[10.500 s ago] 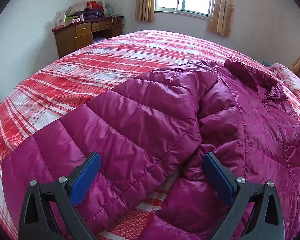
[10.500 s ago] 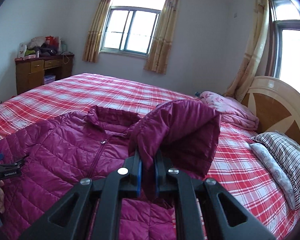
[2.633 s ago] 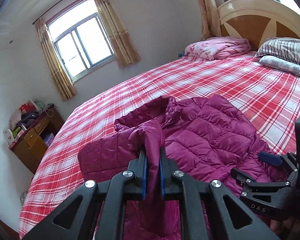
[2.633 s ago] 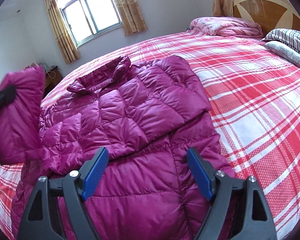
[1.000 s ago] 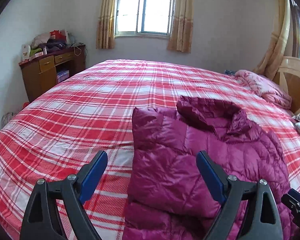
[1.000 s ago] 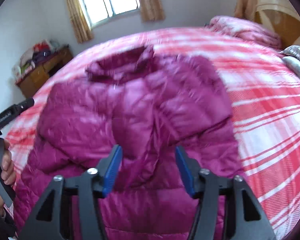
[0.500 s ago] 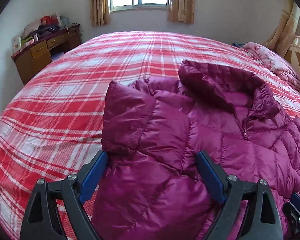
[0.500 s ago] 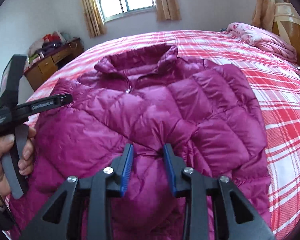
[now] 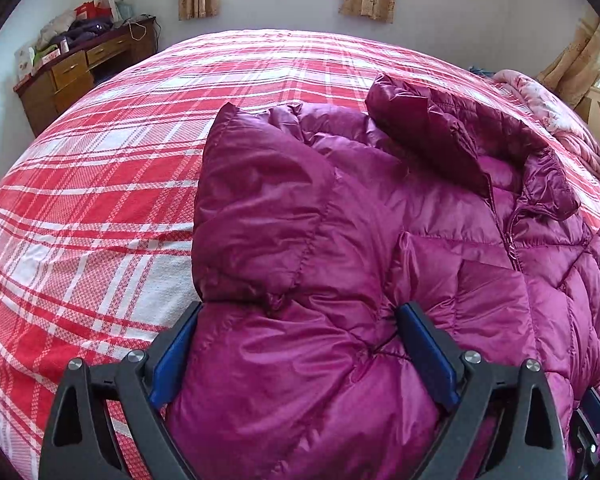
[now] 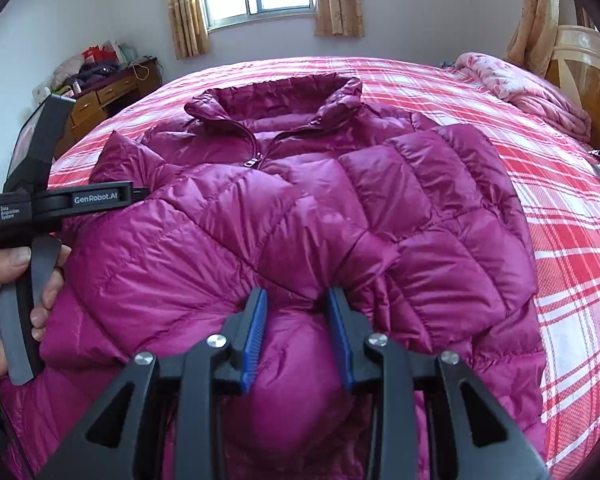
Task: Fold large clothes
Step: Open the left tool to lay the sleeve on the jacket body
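Jaws of the right gripper (image 10: 296, 300) have just closed, pinching a puffy fold of the magenta down jacket (image 10: 300, 216) on the plaid bed (image 10: 572, 216); left gripper (image 9: 300, 320) is spread, lettered "GenRobot.AI", "Data Acquisition System".

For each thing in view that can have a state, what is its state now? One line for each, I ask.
Magenta quilted down jacket: flat on the bed, zipped up, both sleeves folded across the front.
Right gripper: jaws have just been closing; shut on a bulge of the jacket's lower part.
Left gripper: open wide, jacket fabric between the jaws.
Red plaid bed cover: spread smooth.
Beige window curtains: drawn aside.
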`<state>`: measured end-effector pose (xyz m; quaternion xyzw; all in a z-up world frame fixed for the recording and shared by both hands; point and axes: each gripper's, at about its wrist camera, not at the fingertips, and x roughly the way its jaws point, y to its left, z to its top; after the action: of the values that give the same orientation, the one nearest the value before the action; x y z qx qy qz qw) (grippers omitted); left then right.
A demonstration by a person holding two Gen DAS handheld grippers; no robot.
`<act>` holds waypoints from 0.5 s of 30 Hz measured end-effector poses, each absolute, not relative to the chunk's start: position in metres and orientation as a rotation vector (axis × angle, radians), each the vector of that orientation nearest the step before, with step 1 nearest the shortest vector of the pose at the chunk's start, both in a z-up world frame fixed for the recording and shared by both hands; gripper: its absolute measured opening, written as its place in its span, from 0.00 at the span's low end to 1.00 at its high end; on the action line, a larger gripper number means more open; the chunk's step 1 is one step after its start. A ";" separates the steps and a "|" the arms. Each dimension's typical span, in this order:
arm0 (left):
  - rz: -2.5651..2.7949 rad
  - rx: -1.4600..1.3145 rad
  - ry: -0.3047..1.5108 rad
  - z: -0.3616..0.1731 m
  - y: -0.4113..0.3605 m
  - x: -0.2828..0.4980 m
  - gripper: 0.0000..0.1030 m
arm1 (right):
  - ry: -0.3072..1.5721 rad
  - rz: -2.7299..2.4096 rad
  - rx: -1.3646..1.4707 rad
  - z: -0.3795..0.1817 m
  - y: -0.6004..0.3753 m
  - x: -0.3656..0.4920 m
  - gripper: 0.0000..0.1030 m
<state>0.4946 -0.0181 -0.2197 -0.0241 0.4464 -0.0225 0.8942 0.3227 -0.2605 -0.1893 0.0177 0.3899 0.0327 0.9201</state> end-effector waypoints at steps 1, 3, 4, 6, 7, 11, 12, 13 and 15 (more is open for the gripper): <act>-0.043 -0.046 0.924 -0.220 -0.019 0.493 0.93 | 0.804 0.066 0.033 -0.189 -0.260 0.323 0.34; -0.036 -0.035 0.922 -0.221 -0.021 0.494 0.93 | 0.803 0.057 0.034 -0.182 -0.261 0.321 0.32; -0.034 -0.033 0.920 -0.220 -0.021 0.493 0.93 | 0.794 0.046 0.035 -0.177 -0.261 0.320 0.32; -0.033 -0.035 0.918 -0.221 -0.020 0.495 0.93 | 0.725 0.023 0.052 -0.157 -0.261 0.313 0.32; -0.033 -0.035 0.916 -0.221 -0.020 0.494 0.93 | 0.709 0.024 0.056 -0.151 -0.259 0.312 0.34; -0.032 -0.037 0.912 -0.221 -0.021 0.495 0.93 | 0.740 0.054 0.044 -0.146 -0.246 0.334 0.35; -0.032 -0.038 0.911 -0.221 -0.021 0.495 0.93 | 0.756 0.048 0.039 -0.151 -0.245 0.341 0.35; -0.032 -0.038 0.910 -0.221 -0.021 0.494 0.93 | 0.781 0.045 0.041 -0.157 -0.245 0.349 0.35; -0.033 -0.042 0.908 -0.221 -0.018 0.494 0.93 | 0.816 0.043 0.065 -0.172 -0.250 0.356 0.35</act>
<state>0.4936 -0.0184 -0.2215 -0.0203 0.4387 -0.0161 0.8982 0.3564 -0.2501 -0.1716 0.0317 0.3965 0.0209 0.9173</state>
